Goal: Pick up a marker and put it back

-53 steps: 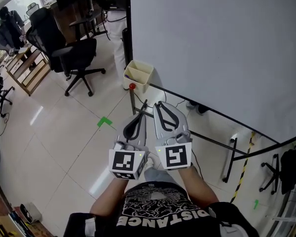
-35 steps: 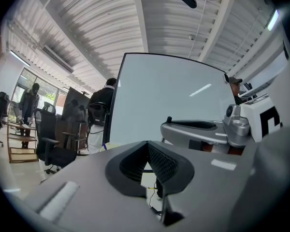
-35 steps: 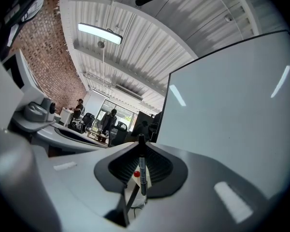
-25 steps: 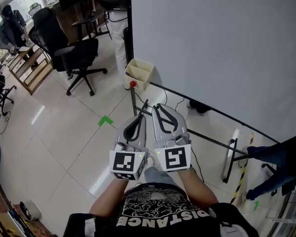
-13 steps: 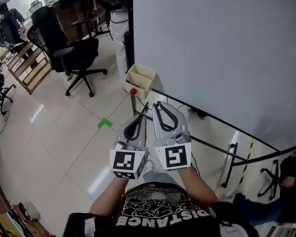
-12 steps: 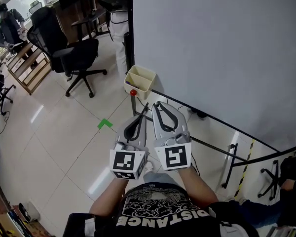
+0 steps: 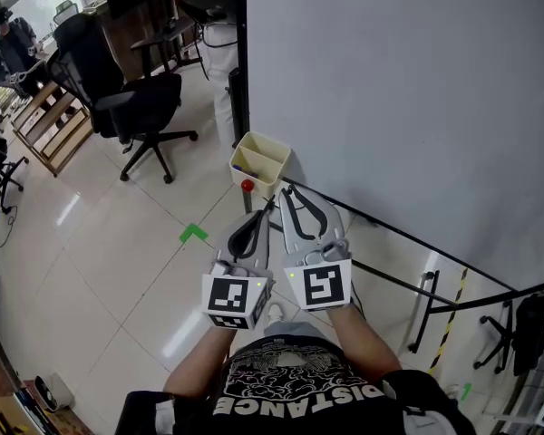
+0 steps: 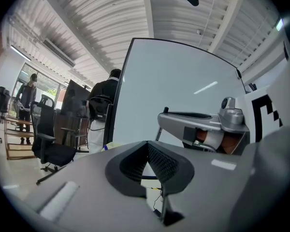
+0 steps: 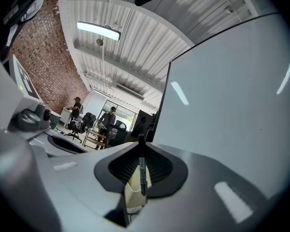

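In the head view both grippers point at a cream marker holder (image 7: 258,163) that hangs at the lower left corner of the whiteboard (image 7: 390,89). My right gripper (image 7: 286,190) is shut on a thin black marker (image 7: 267,207), which sticks out sideways toward the left gripper. In the right gripper view the marker (image 9: 142,170) stands upright between the pads of the right gripper (image 9: 140,149), with the holder (image 9: 132,193) just behind. My left gripper (image 7: 257,216) has its jaws together with nothing in them, as the left gripper view shows for the left gripper (image 8: 147,146).
A red knob (image 7: 247,186) sits on the whiteboard stand just below the holder. The stand's black legs (image 7: 417,288) run along the floor at right. A black office chair (image 7: 131,98) and a wooden shelf (image 7: 50,120) stand at left. Green tape (image 7: 193,234) marks the floor.
Both grippers have come closer to the holder, which now lies just ahead of their tips. A passer-by's legs at the right edge have gone from view.
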A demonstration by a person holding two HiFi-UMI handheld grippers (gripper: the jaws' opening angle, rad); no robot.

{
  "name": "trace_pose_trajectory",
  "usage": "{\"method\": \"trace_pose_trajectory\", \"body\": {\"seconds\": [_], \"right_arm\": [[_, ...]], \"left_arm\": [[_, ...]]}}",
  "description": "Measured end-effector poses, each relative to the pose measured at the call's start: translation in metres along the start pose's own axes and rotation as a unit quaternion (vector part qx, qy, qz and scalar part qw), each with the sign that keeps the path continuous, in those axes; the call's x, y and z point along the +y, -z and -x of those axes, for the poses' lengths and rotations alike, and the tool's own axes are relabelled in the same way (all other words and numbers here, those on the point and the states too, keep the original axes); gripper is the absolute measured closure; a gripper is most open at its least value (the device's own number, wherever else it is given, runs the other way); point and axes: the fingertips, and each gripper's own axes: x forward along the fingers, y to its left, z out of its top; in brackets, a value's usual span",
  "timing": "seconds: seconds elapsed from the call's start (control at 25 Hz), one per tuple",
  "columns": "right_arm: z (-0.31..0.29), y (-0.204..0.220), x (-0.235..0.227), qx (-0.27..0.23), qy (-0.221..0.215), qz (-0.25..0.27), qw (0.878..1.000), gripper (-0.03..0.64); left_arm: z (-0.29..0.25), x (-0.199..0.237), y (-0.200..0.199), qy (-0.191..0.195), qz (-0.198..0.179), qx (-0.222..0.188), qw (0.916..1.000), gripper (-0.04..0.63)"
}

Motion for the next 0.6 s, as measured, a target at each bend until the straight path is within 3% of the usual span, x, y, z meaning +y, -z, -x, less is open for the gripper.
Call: {"method": "trace_pose_trajectory", "body": {"seconds": [0.6], "right_arm": [[-0.041, 0.004, -0.017, -0.005, 0.000, -0.004, 1.000, 0.584]], "left_arm": [[-0.026, 0.022, 0.005, -0.006, 0.001, 0.014, 0.9999, 0.589]]}}
